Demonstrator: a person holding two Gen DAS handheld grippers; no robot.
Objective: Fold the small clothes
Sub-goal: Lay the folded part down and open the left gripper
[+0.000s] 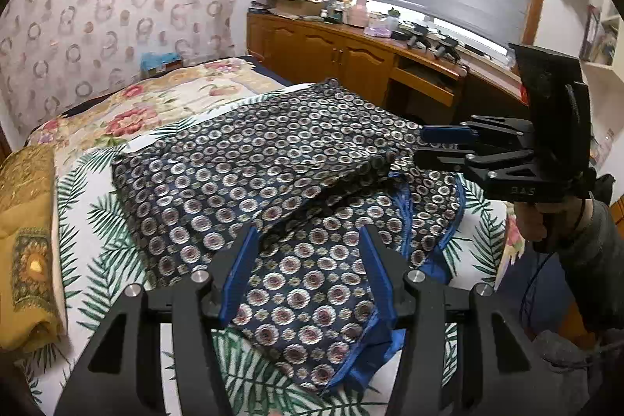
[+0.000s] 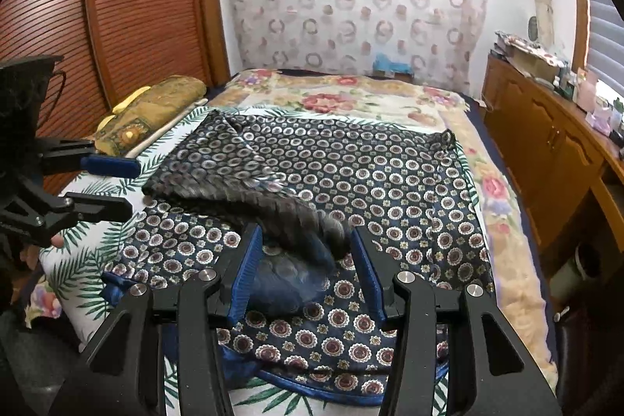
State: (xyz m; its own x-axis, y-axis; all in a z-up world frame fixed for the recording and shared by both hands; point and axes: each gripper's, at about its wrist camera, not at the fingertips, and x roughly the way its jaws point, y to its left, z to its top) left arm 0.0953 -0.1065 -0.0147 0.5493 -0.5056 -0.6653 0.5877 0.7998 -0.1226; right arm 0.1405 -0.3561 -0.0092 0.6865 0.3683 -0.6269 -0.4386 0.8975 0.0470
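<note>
A dark blue garment (image 1: 249,162) with a white and red circle pattern and blue trim lies partly folded on the bed; it also shows in the right wrist view (image 2: 370,182). A blurred fold of it (image 2: 296,221) hangs just in front of my right gripper (image 2: 308,271), which is open and holds nothing. My left gripper (image 1: 308,271) is open and empty above the garment's near hem. The right gripper (image 1: 421,145) shows in the left wrist view, open at the garment's right edge. The left gripper (image 2: 124,186) shows in the right wrist view, open at the left edge.
The bed has a fern-print sheet (image 1: 97,240) and a floral blanket (image 2: 343,100). A yellow pillow (image 1: 23,240) lies at the bed's side. A wooden cabinet (image 1: 351,57) with clutter stands under the window. A wooden louvred door (image 2: 128,6) stands beside the bed.
</note>
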